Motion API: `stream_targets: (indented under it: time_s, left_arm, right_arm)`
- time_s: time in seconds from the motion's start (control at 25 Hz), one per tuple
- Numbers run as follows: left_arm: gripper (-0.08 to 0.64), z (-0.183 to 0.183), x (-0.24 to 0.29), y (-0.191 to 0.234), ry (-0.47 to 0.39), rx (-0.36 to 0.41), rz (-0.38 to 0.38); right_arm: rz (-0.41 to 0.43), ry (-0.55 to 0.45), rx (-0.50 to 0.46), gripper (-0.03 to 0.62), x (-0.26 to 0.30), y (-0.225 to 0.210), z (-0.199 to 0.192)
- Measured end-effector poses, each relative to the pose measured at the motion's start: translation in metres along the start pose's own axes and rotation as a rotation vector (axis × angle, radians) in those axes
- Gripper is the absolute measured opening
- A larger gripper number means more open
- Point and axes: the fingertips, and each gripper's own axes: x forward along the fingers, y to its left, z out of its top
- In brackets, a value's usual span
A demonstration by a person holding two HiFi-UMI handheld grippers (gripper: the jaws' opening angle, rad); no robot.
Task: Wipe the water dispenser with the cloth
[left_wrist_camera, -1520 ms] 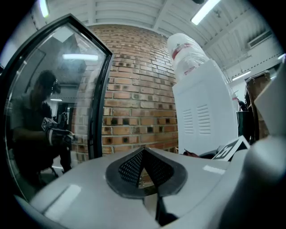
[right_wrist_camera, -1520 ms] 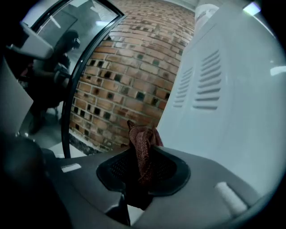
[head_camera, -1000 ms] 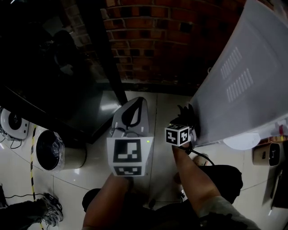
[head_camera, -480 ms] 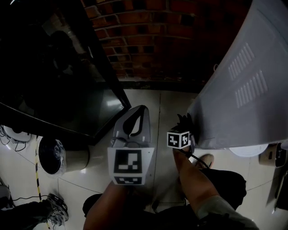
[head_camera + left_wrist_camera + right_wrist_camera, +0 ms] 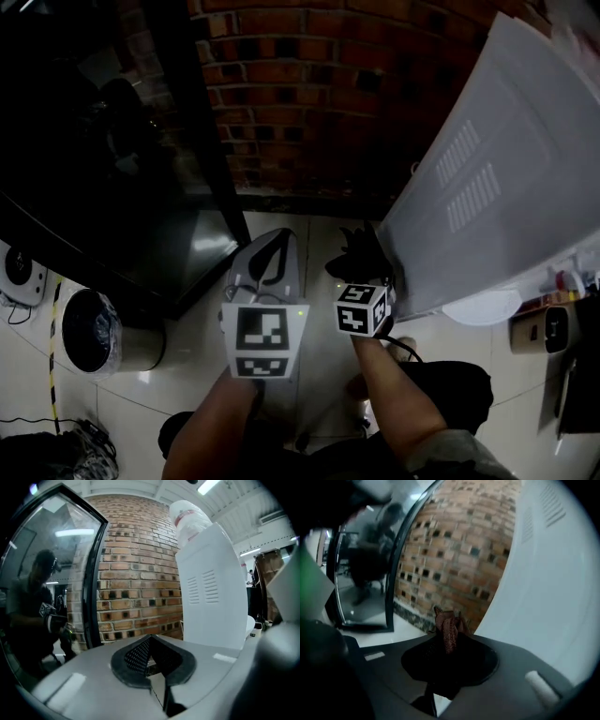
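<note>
Brick wall (image 5: 300, 94) fills the back, with dark gaps between some of the bricks. The white water dispenser (image 5: 497, 187) stands at the right, its side panel towards me with two blocks of vent slits. In the left gripper view a clear water bottle (image 5: 187, 517) sits on top of it. A glass door (image 5: 94, 141) in a black frame (image 5: 202, 141) takes up the left and reflects a person. The pale tiled floor (image 5: 187, 347) is glossy. A round bin (image 5: 98, 333) with a dark liner stands on it at lower left, near the door.

My left gripper (image 5: 281, 239) is out in front of me, pointing towards the wall, well clear of the dispenser. Its jaws are pressed together at the tips with nothing between them.

My right gripper (image 5: 367, 267) sits to its right, close to the dispenser's lower left edge, marker cube (image 5: 363, 309) facing up. It's pinching the cloth (image 5: 361, 253). The cloth is dark in the head view and reddish-brown in the right gripper view, bunched and sticking up past the jaw tips. It is just beside the side panel's near edge, and I can't tell if it touches the panel.
</note>
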Motion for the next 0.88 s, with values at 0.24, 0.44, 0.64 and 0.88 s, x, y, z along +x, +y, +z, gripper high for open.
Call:
stream_targets:
  time_s: [0.24, 0.44, 0.64, 0.88]
  left_arm:
    - [0.000, 0.024, -0.017, 0.001, -0.045, 0.016, 0.008]
    - [0.000, 0.060, -0.029, -0.013, -0.123, 0.015, -0.025]
    - [0.000, 0.100, -0.045, -0.034, -0.205, -0.012, -0.089]
    - [0.000, 0.132, -0.062, -0.050, -0.270, -0.026, -0.118]
  right_arm:
    - [0.035, -0.230, -0.067, 0.097, -0.088, -0.037, 0.120]
    - [0.033, -0.376, -0.201, 0.097, -0.177, -0.061, 0.198]
    - [-0.076, -0.562, -0.283, 0.095, -0.271, -0.092, 0.278]
    - [-0.277, -0.597, -0.339, 0.095, -0.348, -0.146, 0.332]
